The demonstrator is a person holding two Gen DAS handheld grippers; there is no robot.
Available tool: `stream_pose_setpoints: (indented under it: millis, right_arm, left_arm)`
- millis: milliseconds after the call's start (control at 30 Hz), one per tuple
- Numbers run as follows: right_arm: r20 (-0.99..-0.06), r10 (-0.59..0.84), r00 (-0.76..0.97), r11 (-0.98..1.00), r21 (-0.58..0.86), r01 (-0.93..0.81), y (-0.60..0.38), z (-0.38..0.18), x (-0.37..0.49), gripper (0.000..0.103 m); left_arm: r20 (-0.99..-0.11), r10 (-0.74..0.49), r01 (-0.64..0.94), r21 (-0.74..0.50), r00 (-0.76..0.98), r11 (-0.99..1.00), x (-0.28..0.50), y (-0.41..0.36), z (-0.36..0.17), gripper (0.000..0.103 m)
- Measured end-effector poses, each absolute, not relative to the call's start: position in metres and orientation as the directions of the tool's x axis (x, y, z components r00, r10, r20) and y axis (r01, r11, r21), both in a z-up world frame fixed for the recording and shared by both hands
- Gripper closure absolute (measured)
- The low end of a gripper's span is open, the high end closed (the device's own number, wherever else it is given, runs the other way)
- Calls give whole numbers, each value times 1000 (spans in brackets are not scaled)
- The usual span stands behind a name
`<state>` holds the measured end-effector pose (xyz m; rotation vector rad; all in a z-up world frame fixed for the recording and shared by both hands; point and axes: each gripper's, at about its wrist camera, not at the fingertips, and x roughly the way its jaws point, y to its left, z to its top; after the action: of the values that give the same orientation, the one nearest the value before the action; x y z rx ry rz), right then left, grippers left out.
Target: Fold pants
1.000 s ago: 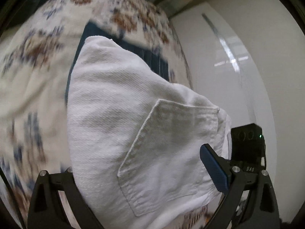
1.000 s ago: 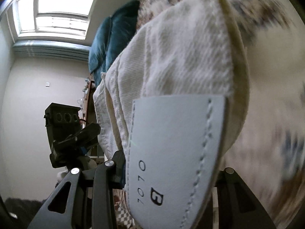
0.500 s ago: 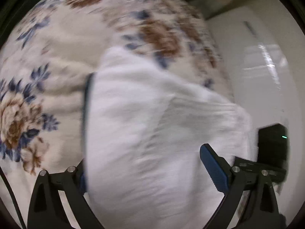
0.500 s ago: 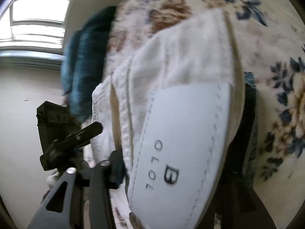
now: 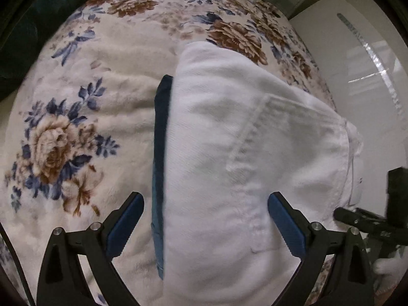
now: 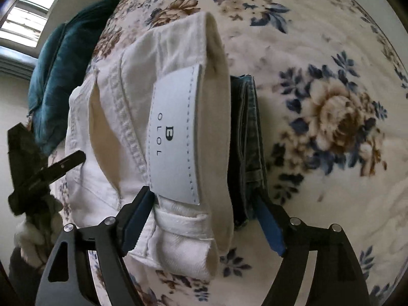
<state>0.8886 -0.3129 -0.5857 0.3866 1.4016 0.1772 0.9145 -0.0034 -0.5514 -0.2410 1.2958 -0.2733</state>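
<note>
Lying folded on the blanket (image 5: 76, 107), the white pants (image 5: 242, 153) overlap dark jeans (image 5: 160, 153); open blanket fills the frame's left. Left tongs (image 5: 204, 227) and right tongs (image 6: 204, 225) both gape wide, straddling the pants' edge, gripping nothing.

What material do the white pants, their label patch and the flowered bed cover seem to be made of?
White pants: probably cotton denim, matte, with a visible twill weave. Label patch: smooth pale leather or imitation, stitched around its edge. Flowered cover: soft plush fleece, fuzzy nap.
</note>
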Motion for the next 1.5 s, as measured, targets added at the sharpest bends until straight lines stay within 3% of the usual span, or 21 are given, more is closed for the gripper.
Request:
stream_pose_setpoints:
  millis: [200, 467, 1033, 1500]
  right_arm:
    - [-954, 53, 296, 995, 74, 61, -277, -511, 845, 11]
    - [-902, -39, 430, 997, -3, 83, -254, -396, 713, 10]
    - [-772, -93, 629, 994, -40, 98, -209, -136, 446, 10]
    - [-713, -64, 699, 997, -9, 82, -156, -9, 247, 10]
  left_arm:
    - [-913, -58, 56, -38, 405, 998, 859, -26, -492, 3]
    - [-900, 7, 35, 25, 436, 999, 749, -38, -407, 3]
    - [-770, -68, 47, -50, 635, 998, 521, -12, -190, 3]
    - [-682, -63, 73, -15, 729, 997, 348, 33, -78, 3]
